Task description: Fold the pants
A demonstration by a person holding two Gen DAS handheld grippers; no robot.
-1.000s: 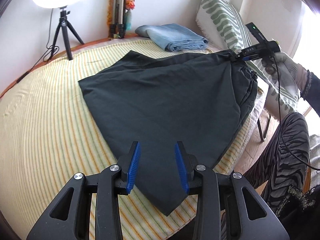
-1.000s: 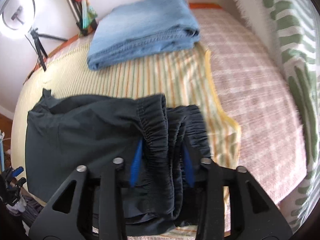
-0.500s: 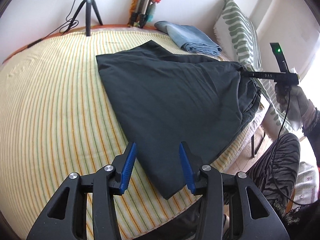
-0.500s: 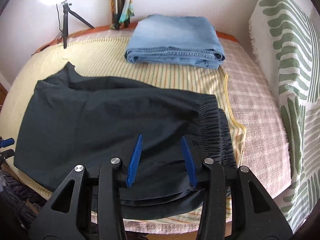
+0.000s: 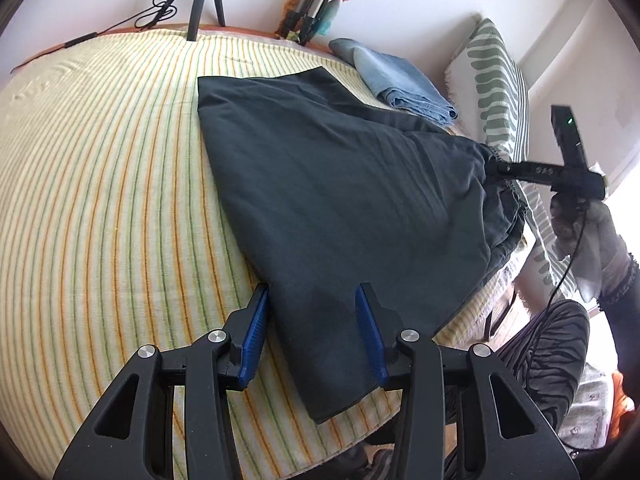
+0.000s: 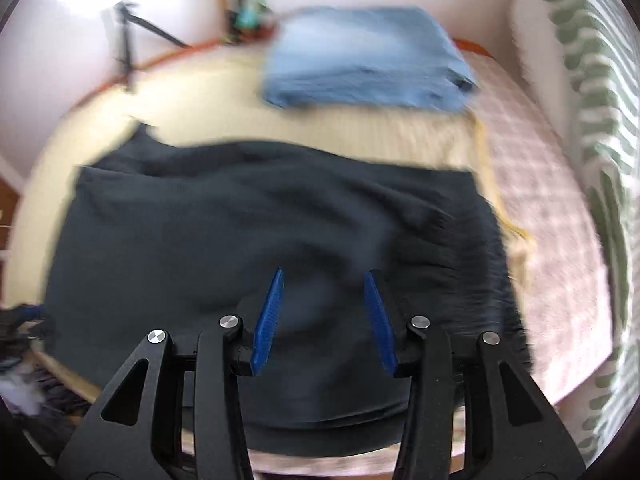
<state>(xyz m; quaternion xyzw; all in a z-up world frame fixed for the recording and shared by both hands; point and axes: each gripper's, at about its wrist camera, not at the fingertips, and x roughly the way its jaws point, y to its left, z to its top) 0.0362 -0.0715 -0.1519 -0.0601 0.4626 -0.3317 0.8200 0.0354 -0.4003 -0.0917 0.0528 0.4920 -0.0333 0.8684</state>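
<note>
On the striped bed cover (image 5: 100, 184) the dark pants (image 5: 340, 200) lie folded near its right edge. Left gripper (image 5: 312, 300) and right gripper (image 6: 324, 284) both hover above them with jaws apart, gripping nothing, both having just moved.

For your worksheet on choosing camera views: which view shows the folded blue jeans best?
The left wrist view: the folded blue jeans are small but sharp, their stacked edges clear beyond the dark pants. The right wrist view shows them larger but smeared by motion blur.
</note>
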